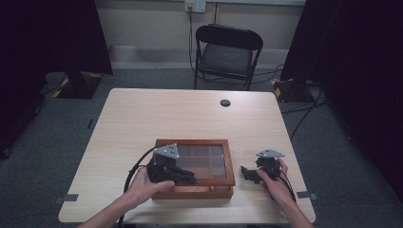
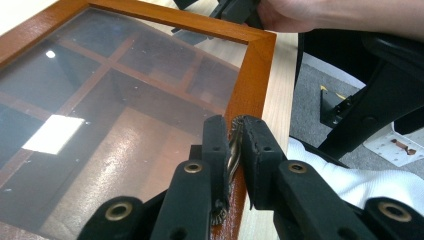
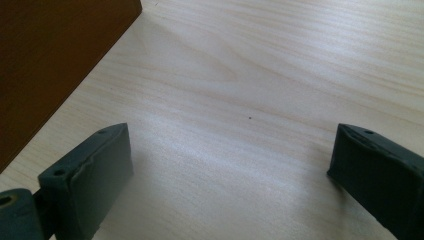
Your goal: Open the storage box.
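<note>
A reddish wooden box (image 1: 192,142) with a glass lid over several compartments sits near the table's front edge. My left gripper (image 1: 189,179) reaches over its front rim from the left. In the left gripper view the jaws (image 2: 234,126) are shut on a small brass knob (image 2: 232,152) at the edge of the lid's frame (image 2: 256,70). The lid looks flat on the box. My right gripper (image 1: 245,172) rests on the tabletop just right of the box, open, with bare wood between its fingers (image 3: 232,145). The box's side wall (image 3: 50,60) stands to its left.
A black folding chair (image 1: 227,54) stands beyond the far edge of the light wooden table (image 1: 190,114), which has a round cable hole (image 1: 225,102). Dark curtains flank the room and cables lie on the grey floor. A white garment (image 2: 350,182) shows near the front edge.
</note>
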Motion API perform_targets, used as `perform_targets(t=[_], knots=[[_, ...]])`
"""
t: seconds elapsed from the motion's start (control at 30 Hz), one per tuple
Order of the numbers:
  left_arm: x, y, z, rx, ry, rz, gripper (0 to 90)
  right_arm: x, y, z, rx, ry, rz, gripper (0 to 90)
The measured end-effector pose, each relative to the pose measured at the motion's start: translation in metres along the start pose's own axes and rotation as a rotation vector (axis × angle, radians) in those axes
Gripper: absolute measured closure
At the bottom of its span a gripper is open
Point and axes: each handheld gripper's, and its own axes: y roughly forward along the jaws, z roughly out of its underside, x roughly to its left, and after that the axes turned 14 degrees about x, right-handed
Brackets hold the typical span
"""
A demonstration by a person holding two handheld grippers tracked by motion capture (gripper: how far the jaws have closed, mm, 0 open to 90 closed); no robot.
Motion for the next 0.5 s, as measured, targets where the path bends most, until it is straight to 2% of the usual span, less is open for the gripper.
perform_targets(t=[0.2,0.5], knots=[[0.0005,-0.0047,-0.0014,-0.001,-0.005,0.006,81.1,0.0,0.0,0.0,0.001,0.0,-0.002,2.7],[0.0008,-0.009,-0.007,0.027,-0.029,0.007,81.0,0.0,0.0,-0.0001,0.001,0.0,-0.002,2.7]])
